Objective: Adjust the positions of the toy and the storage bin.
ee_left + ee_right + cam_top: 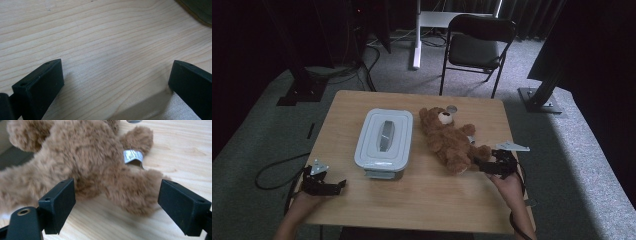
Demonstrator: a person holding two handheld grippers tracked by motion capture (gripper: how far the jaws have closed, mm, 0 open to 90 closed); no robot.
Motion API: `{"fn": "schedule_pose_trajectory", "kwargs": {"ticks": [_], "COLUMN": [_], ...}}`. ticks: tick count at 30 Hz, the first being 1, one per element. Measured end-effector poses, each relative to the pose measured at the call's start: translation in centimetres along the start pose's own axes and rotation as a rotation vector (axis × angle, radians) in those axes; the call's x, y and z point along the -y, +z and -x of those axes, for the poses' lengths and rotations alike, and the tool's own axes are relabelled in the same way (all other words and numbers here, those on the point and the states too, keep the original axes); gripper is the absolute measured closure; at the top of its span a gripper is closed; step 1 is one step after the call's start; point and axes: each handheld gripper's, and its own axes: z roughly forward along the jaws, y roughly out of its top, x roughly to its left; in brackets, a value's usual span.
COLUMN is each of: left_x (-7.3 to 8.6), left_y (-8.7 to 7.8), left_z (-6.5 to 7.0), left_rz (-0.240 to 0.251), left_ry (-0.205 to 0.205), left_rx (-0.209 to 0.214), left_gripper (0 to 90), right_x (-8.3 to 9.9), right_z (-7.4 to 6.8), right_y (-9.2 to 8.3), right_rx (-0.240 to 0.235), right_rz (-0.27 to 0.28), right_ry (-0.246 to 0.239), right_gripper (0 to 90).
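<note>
Container: one grey lidded box point(383, 144) stands on the desk point(412, 200), between the two grippers and nearer to the left one. The lid is on, so its content cannot be seen.
Right gripper point(117, 207): its fingers point(58, 202) are wide open and hold nothing. A leg of the teddy bear is just in front of the gap between them; I cannot tell if a finger touches the fur.
Right gripper from above point(479, 164): it is at the right edge of the desk, with the tips at the lower leg of the bear.
Left gripper point(116, 82): its fingers point(42, 85) are also wide open and empty, and between them is bare wood.
Left gripper from above point(339, 185): it is at the front left corner of the desk, with the box beyond its tips and apart from them.
Teddy bear point(446, 140): one brown bear lies on its back, just beside the box, with the head away from the right fingers and a white label point(132, 155) at its side.
Count: two grippers, one box, one bear, one small grey round thing point(452, 108) behind the bear's head.
Behind the desk: one black folding chair point(477, 47).
</note>
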Motion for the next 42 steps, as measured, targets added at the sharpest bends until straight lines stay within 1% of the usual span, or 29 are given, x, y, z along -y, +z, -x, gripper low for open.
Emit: {"fn": "schedule_pose_trajectory", "kwargs": {"ticks": [9, 10, 15, 21, 23, 25, 27, 28, 29, 30, 33, 35, 36, 38, 39, 41, 42], "left_x": [0.0, 0.0, 0.0, 0.0, 0.0, 0.0, 0.0, 0.0, 0.0, 0.0, 0.0, 0.0, 0.0, 0.0, 0.0, 0.0, 0.0], "left_y": [0.0, 0.0, 0.0, 0.0, 0.0, 0.0, 0.0, 0.0, 0.0, 0.0, 0.0, 0.0, 0.0, 0.0, 0.0, 0.0, 0.0], "left_z": [0.0, 0.0, 0.0, 0.0, 0.0, 0.0, 0.0, 0.0, 0.0, 0.0, -0.1, 0.0, -0.1, -0.1, -0.1, -0.1, -0.1], "left_rz": [0.0, 0.0, 0.0, 0.0, 0.0, 0.0, 0.001, 0.001, 0.0, 0.0, 0.0, 0.0, 0.0, 0.0, 0.0, 0.0, 0.0], "left_ry": [0.002, 0.002, 0.005, 0.005, 0.005, 0.006, 0.007, 0.007, 0.008, 0.009, 0.009, 0.009, 0.012, 0.011, 0.011, 0.011, 0.012], "left_rx": [0.001, 0.001, 0.005, 0.004, 0.005, 0.005, 0.008, 0.008, 0.008, 0.009, 0.009, 0.009, 0.008, 0.008, 0.009, 0.009, 0.01], "left_gripper": [0.5, 0.5, 0.5, 0.5, 0.5, 0.5, 0.5, 0.5, 0.5, 0.5, 0.5, 0.6, 0.6, 0.6, 0.6, 0.6, 0.6], "right_x": [-2.8, -2.8, -4.3, -5.1, -5.2, -5.6, -5.7, -5.7, -5.8, -5.8, -5.7, -5.6, -5.1, -4.7, -4.6, -4.3, -4.3], "right_z": [-0.6, -0.6, -1.1, -1.4, -1.4, -1.4, -1.4, -1.4, -1.4, -1.4, -1.7, -1.8, -2.3, -2.7, -3.1, -3.9, -3.9], "right_y": [1.5, 1.5, 3.2, 4.8, 5.1, 6.0, 6.6, 6.6, 6.9, 7.4, 8.1, 8.3, 9.1, 9.5, 9.7, 9.9, 9.9], "right_rx": [-0.043, -0.043, -0.064, -0.078, -0.081, -0.091, -0.097, -0.097, -0.106, -0.126, -0.153, -0.16, -0.187, -0.203, -0.204, -0.174, -0.174], "right_rz": [0.008, 0.008, -0.01, -0.036, -0.038, -0.053, -0.064, -0.064, -0.069, -0.078, -0.091, -0.093, -0.11, -0.113, -0.115, -0.124, -0.124], "right_ry": [-0.014, -0.014, -0.035, -0.045, -0.048, -0.044, -0.036, -0.036, -0.032, -0.022, -0.012, -0.008, 0.003, 0.003, 0.0, -0.032, -0.032], "right_gripper": [13.8, 13.8, 13.7, 13.7, 13.8, 13.8, 13.7, 13.7, 13.7, 13.7, 13.7, 13.7, 13.0, 12.7, 12.4, 12.1, 12.1]}}
